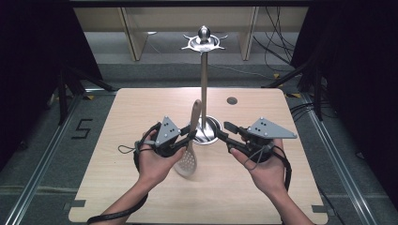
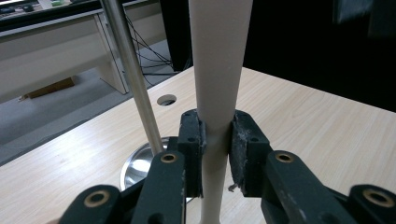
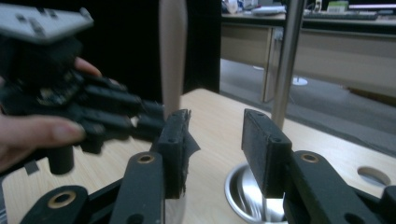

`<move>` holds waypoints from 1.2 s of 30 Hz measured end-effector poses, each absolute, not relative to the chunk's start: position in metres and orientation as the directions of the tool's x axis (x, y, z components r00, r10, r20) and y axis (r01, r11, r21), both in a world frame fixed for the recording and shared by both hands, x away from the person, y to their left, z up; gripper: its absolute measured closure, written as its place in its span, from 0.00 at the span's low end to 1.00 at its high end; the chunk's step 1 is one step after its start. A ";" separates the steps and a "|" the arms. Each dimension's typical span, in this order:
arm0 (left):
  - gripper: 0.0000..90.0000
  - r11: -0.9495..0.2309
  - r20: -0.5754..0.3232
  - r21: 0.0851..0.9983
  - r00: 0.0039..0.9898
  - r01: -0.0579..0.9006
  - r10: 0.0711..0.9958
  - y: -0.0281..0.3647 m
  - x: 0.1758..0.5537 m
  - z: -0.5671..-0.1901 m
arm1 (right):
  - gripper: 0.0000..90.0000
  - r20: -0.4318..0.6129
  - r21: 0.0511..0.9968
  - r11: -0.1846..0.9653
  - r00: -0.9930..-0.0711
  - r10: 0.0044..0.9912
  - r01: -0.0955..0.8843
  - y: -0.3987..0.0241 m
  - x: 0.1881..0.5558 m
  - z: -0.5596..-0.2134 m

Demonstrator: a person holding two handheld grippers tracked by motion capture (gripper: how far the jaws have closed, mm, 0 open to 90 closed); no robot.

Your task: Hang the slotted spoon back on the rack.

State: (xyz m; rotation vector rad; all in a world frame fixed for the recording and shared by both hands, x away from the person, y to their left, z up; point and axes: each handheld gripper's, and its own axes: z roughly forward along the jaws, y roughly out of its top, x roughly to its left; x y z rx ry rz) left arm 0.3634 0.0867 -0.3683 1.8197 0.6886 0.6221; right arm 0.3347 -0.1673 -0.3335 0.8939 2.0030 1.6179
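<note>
On the pale wood-grain bench stands the largest thing, a tall polished steel utensil stand with a round dish base and a hooked crown at the top, near the far middle. Just beside its base, the left gripper has its jaws clamped on the neck of a cream, wooden-handled slotted spatula, handle up and tilted slightly, perforated head low over the bench. The left gripper view shows both pads pressed flat against the round handle. The right gripper waits near the base on the other side, its jaws standing fairly wide with nothing between them.

The step in hand looks like lifting the spatula to hang it on the crown. To do it well, keep the handle nearly upright, raise it clear of the pole, and let the free gripper steady the handle end so it meets a hook cleanly.

A small round hole is set in the bench beyond the stand. Around it lie grey floor, cables, black curtains and pale desks.
</note>
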 end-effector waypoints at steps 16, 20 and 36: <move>0.83 -0.291 0.092 0.942 0.707 0.166 0.701 0.068 0.363 -0.370 | 0.71 0.054 0.982 0.093 -0.721 0.691 0.163 -0.148 0.344 -0.320; 0.83 -0.289 0.088 0.942 0.711 0.167 0.698 0.065 0.363 -0.370 | 0.71 0.035 0.985 0.096 -0.712 0.701 0.143 -0.146 0.346 -0.319; 0.83 -0.292 0.091 0.943 0.720 0.161 0.689 0.056 0.362 -0.368 | 0.73 0.062 0.985 0.067 -0.698 0.713 0.157 -0.142 0.350 -0.321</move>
